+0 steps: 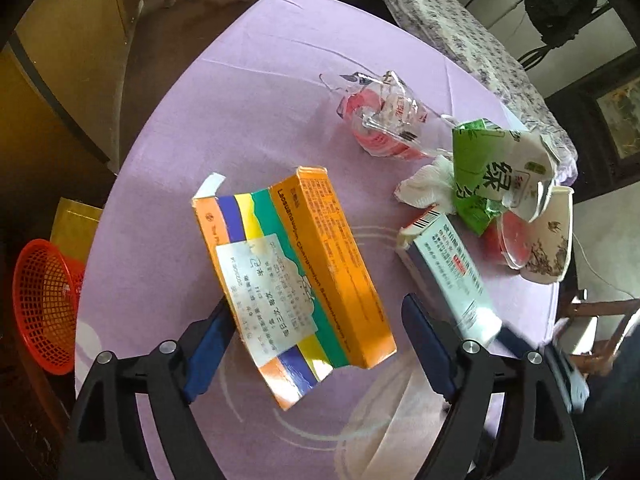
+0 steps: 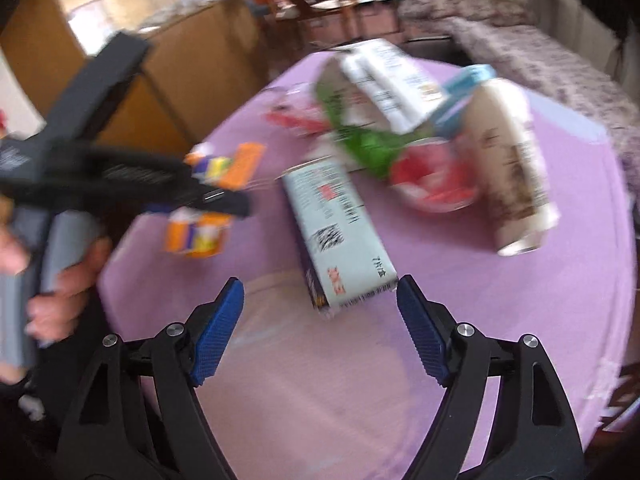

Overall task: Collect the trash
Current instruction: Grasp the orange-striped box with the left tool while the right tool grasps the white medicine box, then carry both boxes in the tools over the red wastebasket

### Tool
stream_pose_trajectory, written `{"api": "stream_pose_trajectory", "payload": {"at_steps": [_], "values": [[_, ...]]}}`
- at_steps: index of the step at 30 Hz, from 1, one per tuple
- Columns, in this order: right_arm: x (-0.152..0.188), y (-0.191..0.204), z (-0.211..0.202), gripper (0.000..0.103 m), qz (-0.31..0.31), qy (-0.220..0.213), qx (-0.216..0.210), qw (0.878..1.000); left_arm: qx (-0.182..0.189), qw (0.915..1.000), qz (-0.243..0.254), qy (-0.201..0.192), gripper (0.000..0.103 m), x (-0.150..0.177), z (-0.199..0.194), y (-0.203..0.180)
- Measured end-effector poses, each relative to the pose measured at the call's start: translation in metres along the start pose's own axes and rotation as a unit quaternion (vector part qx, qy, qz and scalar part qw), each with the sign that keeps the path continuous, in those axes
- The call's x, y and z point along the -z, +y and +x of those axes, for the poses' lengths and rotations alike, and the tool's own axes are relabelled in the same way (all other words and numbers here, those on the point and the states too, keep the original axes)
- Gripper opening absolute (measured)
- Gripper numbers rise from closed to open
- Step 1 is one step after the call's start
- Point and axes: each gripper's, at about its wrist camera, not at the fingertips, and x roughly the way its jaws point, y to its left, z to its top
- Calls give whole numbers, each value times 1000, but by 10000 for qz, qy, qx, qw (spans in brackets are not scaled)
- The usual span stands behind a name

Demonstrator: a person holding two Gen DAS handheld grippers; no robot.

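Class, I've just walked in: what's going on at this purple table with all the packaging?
A person with a gripper in each hand is clearing trash. The left gripper is open around the orange box, not clamped. The right gripper is open, approaching the pale blue box. A green wrapper, tissue, cups and clear plastic lie on the table. A red basket sits beside it.

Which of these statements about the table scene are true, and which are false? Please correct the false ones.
1. The tablecloth is green. False: it is lilac.
2. The left gripper has its fingers spread apart around the orange box. True.
3. The right gripper is shut on a paper cup. False: it is open, near the pale box.
4. A red basket is beside the table. True.
5. The green packet lies alone. False: it touches a crumpled tissue.
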Motion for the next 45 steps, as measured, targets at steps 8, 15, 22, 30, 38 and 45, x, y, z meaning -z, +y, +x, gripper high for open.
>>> {"api": "stream_pose_trajectory", "payload": {"at_steps": [8,15,22,30,38,45], "values": [[5,0,-8,77,115,-106,181,9997,-733,9957,522,-197,68,-5,7,-18],[1,-3,-2,77,144,-152,496,9986,-492,9969,590,-171,63,6,-3,-9],[-7,10,22,77,-167,48,1169,9930,-343,9959,670,-504,63,30,-21,11],[-17,26,36,57,-238,117,1538,9878,-65,9953,713,-657,63,43,-38,31],[-14,28,32,47,-91,51,1678,9858,-43,9938,718,-849,63,55,-56,38],[-4,39,8,45,66,-213,1434,9894,30,9927,655,-1009,63,65,-76,46]]}}
